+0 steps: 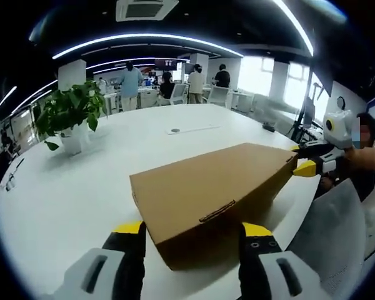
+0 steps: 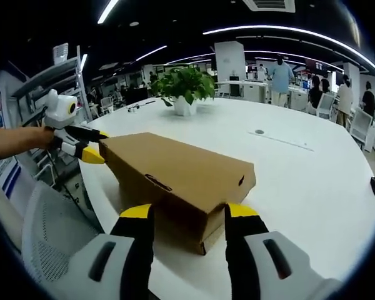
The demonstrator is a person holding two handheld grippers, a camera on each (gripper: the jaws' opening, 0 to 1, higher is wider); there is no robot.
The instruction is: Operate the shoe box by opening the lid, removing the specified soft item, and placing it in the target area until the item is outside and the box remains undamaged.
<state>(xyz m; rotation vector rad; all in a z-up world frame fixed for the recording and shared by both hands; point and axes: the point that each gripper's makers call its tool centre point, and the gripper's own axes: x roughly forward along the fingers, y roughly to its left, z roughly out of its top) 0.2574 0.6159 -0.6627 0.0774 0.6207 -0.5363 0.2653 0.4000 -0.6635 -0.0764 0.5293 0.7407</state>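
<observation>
On the near edge of the round white desk (image 1: 62, 194), the closed brown cardboard shoe box (image 1: 219, 187) is lying flat with its lid down, a tuck tab showing on its top face. The left tool (image 1: 190, 240), yellow-tipped with black and grey fingers, is straddling one end of the box with its jaws apart, not yet pinching. The right tool (image 2: 184, 225) is doing the same at the opposite end, jaws spread on either side of the corner; from the left gripper view it is reaching in at the far right (image 1: 309, 164), fingertips at the box edge.

Judging from this, the risk is lying in the lid: pulling both ends at once, or squeezing hard on the thin cardboard, could be crushing a corner or tearing the tab. Lifting one end without steadying the other could be sliding the box off the desk edge, which is close.

Around it, the desk is running wide and bare, carrying a green potted plant in a white pot (image 1: 72, 119) at its far left. A white mesh chair back (image 2: 56, 231) is standing just beside the edge. Beyond, people are standing among desks in an open office under long curved ceiling lights (image 1: 144, 39).
</observation>
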